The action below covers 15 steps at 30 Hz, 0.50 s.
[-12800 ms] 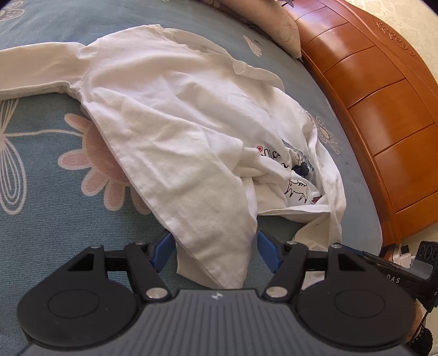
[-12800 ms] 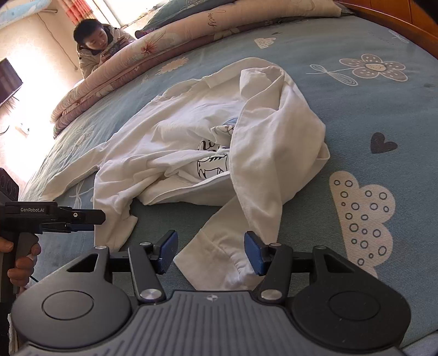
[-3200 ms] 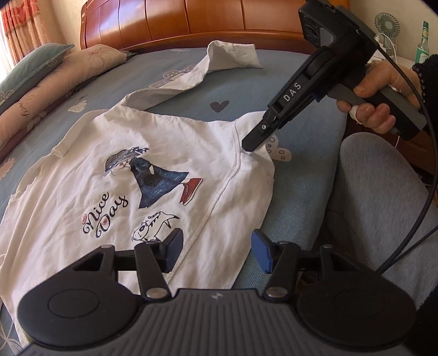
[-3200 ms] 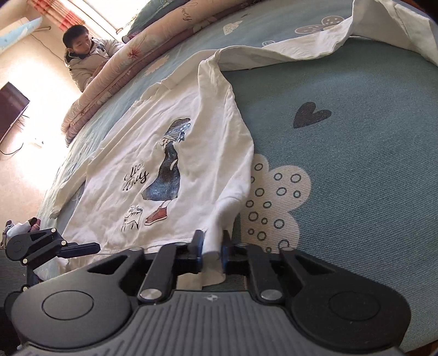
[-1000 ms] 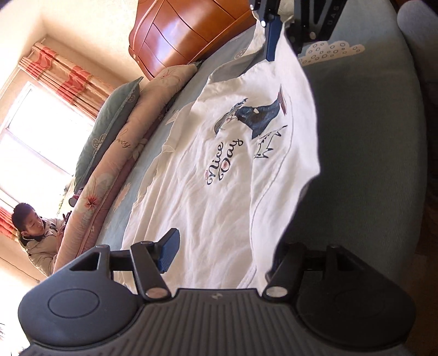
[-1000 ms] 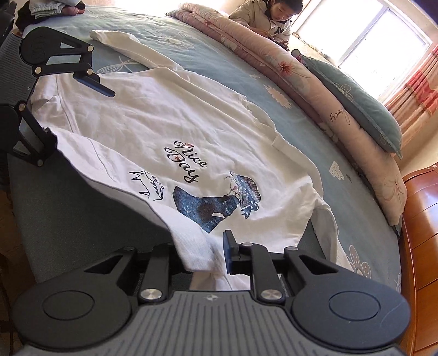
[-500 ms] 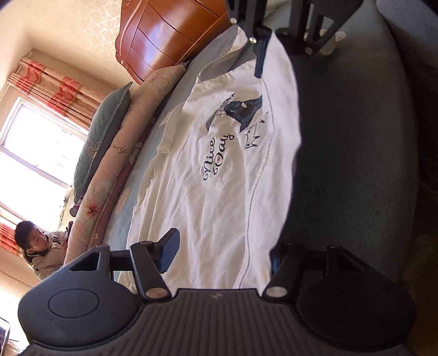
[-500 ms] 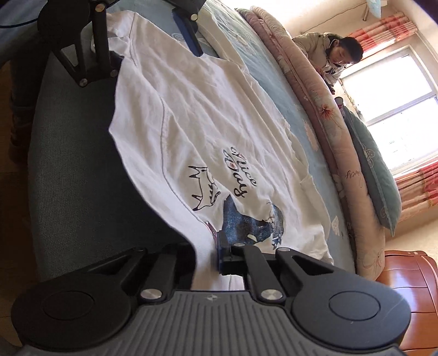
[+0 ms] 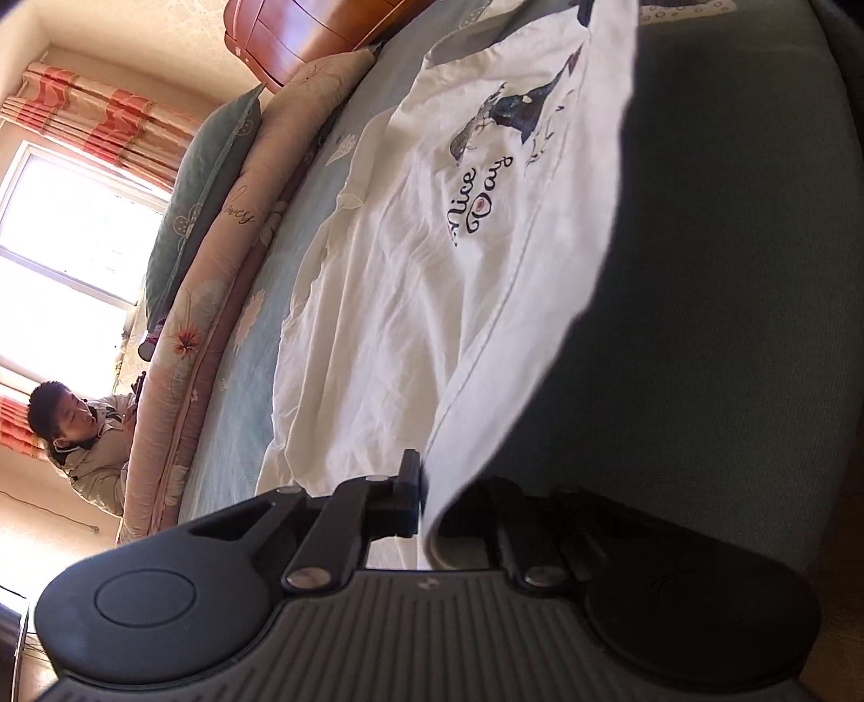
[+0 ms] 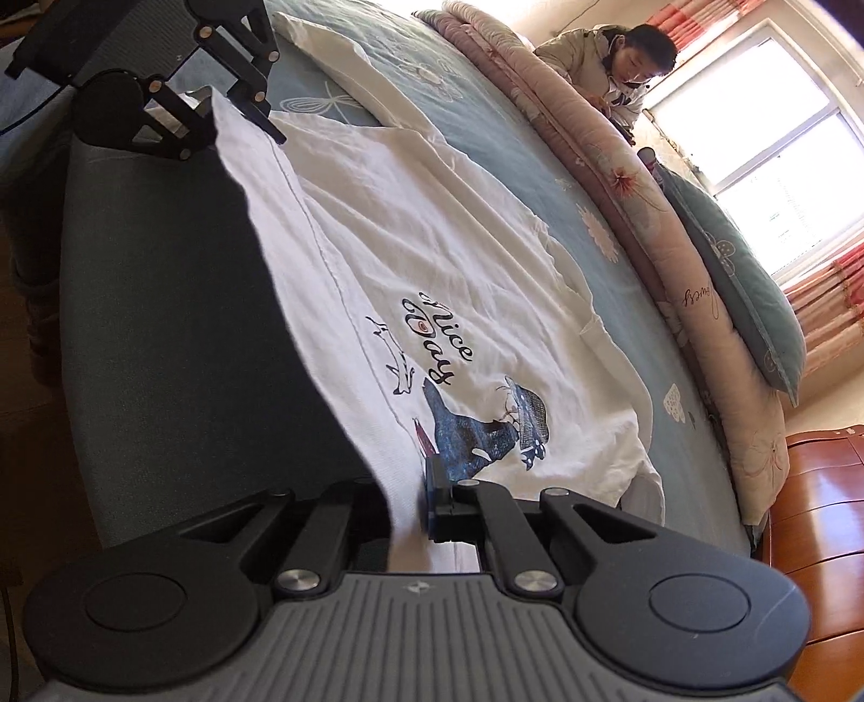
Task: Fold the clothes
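A white shirt (image 9: 486,270) with a "Nice Day" print lies spread face up on the blue bed (image 9: 259,378). Its near edge is raised off the bed's side. My left gripper (image 9: 424,499) has its jaws closing, and the pads press on that edge at one corner. In the right wrist view the shirt (image 10: 432,259) runs away from my right gripper (image 10: 416,497), which is shut on the same edge near the printed figure. My left gripper (image 10: 237,102) shows there at the far corner of the stretched edge. The tip of my right gripper (image 9: 586,11) peeks in at the top of the left wrist view.
A rolled pink quilt (image 9: 216,302) and a teal pillow (image 9: 205,178) line the far side of the bed. A person (image 9: 81,432) sits beyond them by the window. The wooden headboard (image 10: 821,513) stands at one end. The bed's dark side (image 9: 702,270) drops away below the held edge.
My left gripper's jaws, open around the shirt edge before, have closed on it. The right gripper stays shut on the edge. The edge between them hangs tauter and a little higher.
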Available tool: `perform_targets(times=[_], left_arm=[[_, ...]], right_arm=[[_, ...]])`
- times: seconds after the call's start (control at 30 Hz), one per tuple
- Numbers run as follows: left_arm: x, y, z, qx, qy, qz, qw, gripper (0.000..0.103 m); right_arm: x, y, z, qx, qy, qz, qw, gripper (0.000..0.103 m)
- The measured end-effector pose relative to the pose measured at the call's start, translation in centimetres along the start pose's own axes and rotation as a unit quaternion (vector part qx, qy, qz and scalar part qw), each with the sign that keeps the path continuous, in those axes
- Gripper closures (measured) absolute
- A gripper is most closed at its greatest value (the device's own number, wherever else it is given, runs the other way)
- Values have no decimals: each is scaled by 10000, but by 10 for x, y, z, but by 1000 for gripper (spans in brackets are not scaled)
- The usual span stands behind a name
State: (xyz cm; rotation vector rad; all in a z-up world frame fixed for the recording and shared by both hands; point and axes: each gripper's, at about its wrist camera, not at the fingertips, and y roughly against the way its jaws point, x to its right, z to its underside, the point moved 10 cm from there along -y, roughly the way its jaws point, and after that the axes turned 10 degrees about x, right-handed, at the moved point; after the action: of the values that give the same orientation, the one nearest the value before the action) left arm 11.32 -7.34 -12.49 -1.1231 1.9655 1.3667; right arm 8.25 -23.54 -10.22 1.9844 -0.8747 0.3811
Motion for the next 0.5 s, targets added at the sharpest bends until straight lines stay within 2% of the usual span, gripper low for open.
perform_targets(times=[0.2, 0.27, 0.37, 0.5], left_arm=[[-72, 44, -21, 282, -254, -15, 9993, 101], [-83, 58, -26, 358, -212, 180, 9990, 101], [-71, 69, -26, 451, -161, 684, 9965, 101], [-6, 58, -9, 336, -542, 1434, 9876, 99]], right_arm=[[24, 39, -30, 129, -102, -139, 9998, 101], [32, 53, -41, 220, -156, -221, 9994, 101], [32, 68, -48, 222, -279, -558, 9978, 101], [3, 57, -28, -147, -457, -1227, 9913, 100]])
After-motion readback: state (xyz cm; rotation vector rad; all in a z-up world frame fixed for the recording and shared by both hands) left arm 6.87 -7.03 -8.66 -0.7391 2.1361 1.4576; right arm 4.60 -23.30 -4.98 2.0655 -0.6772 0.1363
